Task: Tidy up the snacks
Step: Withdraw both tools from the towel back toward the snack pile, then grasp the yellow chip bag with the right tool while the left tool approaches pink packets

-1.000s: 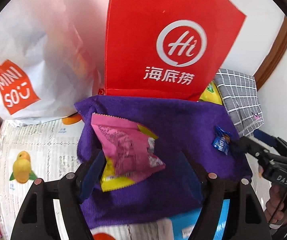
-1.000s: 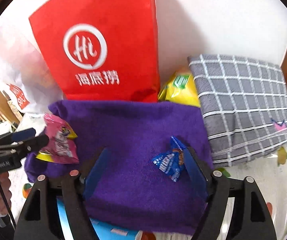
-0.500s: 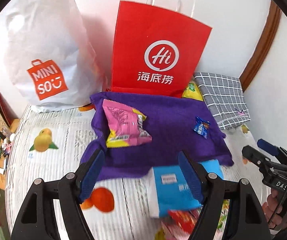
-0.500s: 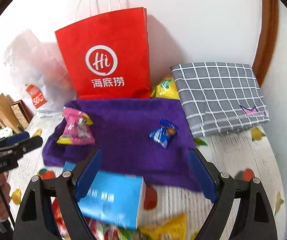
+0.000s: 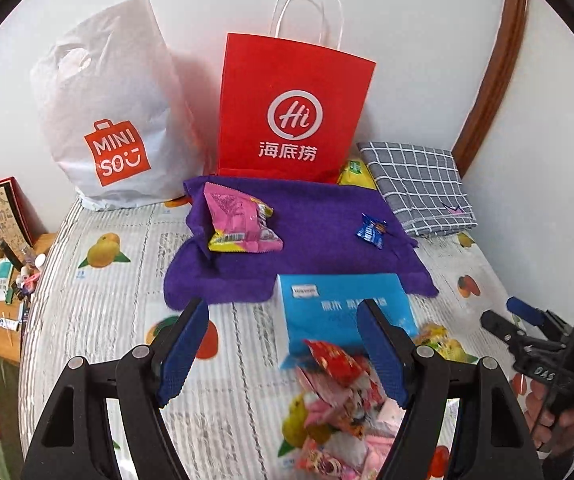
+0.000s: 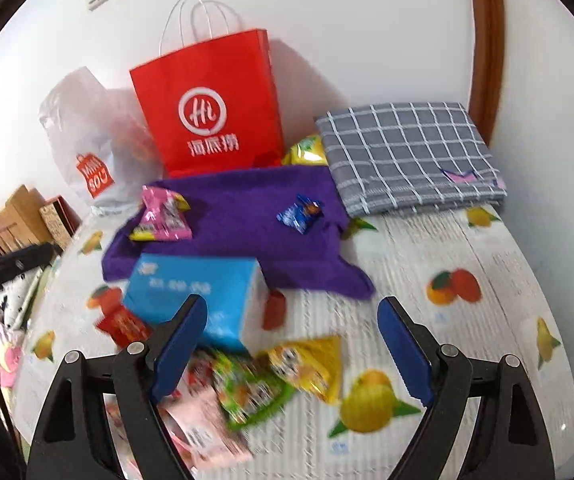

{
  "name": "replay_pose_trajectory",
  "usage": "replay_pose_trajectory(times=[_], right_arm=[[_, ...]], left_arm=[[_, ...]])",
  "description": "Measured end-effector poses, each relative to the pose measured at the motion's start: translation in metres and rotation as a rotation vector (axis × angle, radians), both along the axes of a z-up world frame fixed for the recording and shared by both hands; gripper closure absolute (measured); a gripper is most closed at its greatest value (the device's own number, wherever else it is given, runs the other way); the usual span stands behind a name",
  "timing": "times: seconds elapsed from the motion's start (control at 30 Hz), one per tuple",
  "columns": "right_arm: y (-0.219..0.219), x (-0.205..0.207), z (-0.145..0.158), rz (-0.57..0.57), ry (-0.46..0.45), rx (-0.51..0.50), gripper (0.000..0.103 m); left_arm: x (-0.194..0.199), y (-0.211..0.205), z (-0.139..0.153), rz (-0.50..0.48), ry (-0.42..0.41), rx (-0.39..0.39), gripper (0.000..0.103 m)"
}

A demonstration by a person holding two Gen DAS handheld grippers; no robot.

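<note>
Both grippers, left point(image 5: 283, 344) and right point(image 6: 293, 346), stand wide and empty above the loose snack pile point(image 6: 247, 388) (two packets already lie on the purple towel point(image 5: 307, 240)). The pile's wrappers overlap, so a grab may catch several, or slip off the glossy film.

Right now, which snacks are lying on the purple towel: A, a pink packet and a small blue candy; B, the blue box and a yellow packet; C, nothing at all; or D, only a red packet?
A: the pink packet and the small blue candy both rest on the purple towel.
</note>
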State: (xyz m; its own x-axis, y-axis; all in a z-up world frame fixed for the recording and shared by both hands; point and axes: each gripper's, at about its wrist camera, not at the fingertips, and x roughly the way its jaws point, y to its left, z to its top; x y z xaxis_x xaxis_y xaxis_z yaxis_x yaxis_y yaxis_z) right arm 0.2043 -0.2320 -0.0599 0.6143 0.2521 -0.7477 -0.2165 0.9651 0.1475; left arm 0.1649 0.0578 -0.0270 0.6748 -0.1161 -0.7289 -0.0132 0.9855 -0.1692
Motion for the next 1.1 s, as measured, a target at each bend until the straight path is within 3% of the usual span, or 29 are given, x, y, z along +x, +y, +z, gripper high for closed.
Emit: replay_pose_trajectory(times=[0.23, 0.33, 1.1], right_arm=[[-0.01, -0.011, -0.035, 0.006, 0.067, -0.029, 0.038], [-0.012, -0.011, -0.051, 0.007, 0.093, -0.021, 0.041], [0.014, 0.021, -0.105, 0.061, 0.147, -0.026, 0.039]], left_arm=[[-0.014, -0.01, -0.015, -0.006, 0.023, -0.029, 0.028], [-0.017, -0.013, -0.023, -0.011, 0.035, -0.037, 0.028], [-0.016, 0.0, -0.049, -0.03, 0.079, -0.072, 0.028]])
